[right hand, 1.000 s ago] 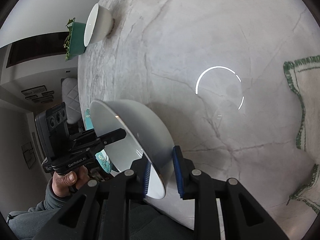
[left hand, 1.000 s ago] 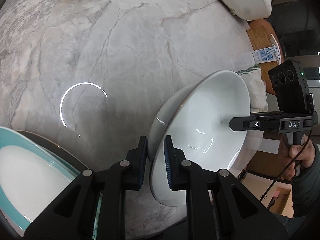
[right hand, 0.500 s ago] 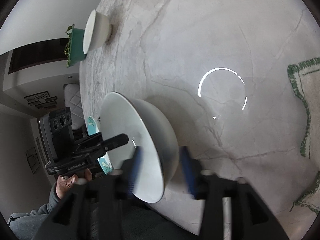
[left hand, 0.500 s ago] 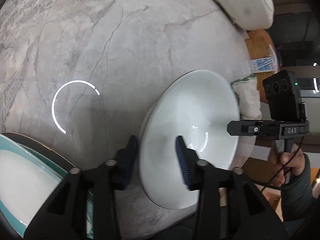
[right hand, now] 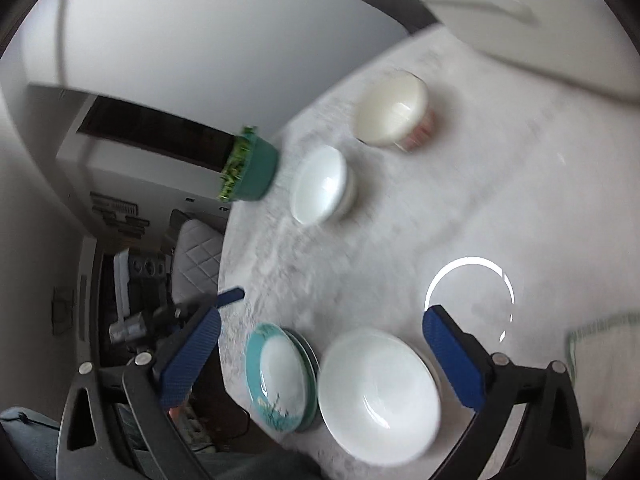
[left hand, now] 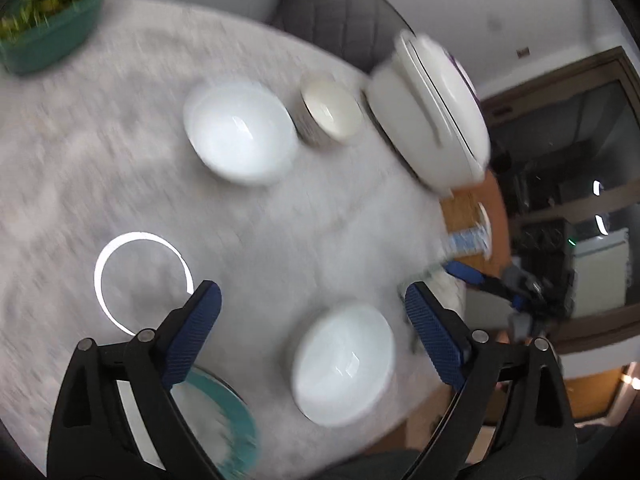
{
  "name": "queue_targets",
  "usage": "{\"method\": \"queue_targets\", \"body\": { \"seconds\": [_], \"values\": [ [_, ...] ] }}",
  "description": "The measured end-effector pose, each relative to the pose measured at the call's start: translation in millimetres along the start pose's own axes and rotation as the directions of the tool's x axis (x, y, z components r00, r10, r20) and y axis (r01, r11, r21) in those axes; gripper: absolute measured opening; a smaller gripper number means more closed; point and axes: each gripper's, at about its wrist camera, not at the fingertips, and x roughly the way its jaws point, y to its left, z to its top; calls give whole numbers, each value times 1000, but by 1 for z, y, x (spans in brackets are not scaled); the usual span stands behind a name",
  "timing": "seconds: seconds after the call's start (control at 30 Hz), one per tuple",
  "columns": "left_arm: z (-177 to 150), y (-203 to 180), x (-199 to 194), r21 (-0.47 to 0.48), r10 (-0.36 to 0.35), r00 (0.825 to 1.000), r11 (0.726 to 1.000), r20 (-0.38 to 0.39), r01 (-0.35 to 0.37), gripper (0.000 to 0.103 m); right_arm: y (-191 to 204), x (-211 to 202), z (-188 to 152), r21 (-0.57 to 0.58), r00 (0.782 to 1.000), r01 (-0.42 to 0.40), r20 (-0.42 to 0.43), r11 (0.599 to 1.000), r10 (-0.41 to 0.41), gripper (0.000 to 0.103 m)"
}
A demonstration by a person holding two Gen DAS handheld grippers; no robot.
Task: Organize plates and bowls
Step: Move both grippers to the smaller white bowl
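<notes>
A white bowl [left hand: 344,364] [right hand: 378,394] stands upright on the marble table, beside a stack of teal-rimmed plates [left hand: 226,416] [right hand: 278,376]. My left gripper [left hand: 312,289] hangs above the bowl, jaws opening wide, its pads clear of the rim. My right gripper [right hand: 323,315] is also above the bowl, jaws opening, nothing pressed between them. Farther back stand a second white bowl [left hand: 240,132] [right hand: 320,184] and a cream bowl [left hand: 330,114] [right hand: 394,114] with a pink pattern outside. Both views are motion-blurred.
A large white lidded pot [left hand: 432,108] sits at the table's far right edge. A green planter [left hand: 52,32] [right hand: 250,170] stands at the far left. A green-edged cloth [right hand: 600,352] lies right of the bowl. A grey chair [left hand: 340,12] is behind the table.
Both grippers opened and let go of the tilted white bowl, which now rests flat on the table. Both have risen and pulled back, so the far bowls and pot came into view.
</notes>
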Motion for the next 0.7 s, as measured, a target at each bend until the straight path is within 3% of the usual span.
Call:
{"method": "queue_targets", "body": {
  "seconds": [0.07,0.13,0.27,0.43,0.47,0.7],
  "values": [
    [31,11,-3,50,55,998,997,44,-57,94,19,16,19,-41,999,40,11,998,-39,103],
    [58,24,7,104,166,986,980,32,-168,94,25,32,37,-31,996,90,29,995,-90,103],
    [96,48,45,165,230,972,962,-42,-220,94,15,79,68,43,982,189,8,981,-189,103],
    [117,61,83,254,250,964,942,-95,-219,94,-3,138,82,101,963,266,-76,959,-259,97],
    [116,63,90,263,254,962,939,-99,-221,94,-5,146,83,81,968,246,-72,966,-240,96],
    [125,81,123,284,295,947,926,-129,-250,93,-15,174,88,83,950,307,-90,948,-300,94]
  ]
}}
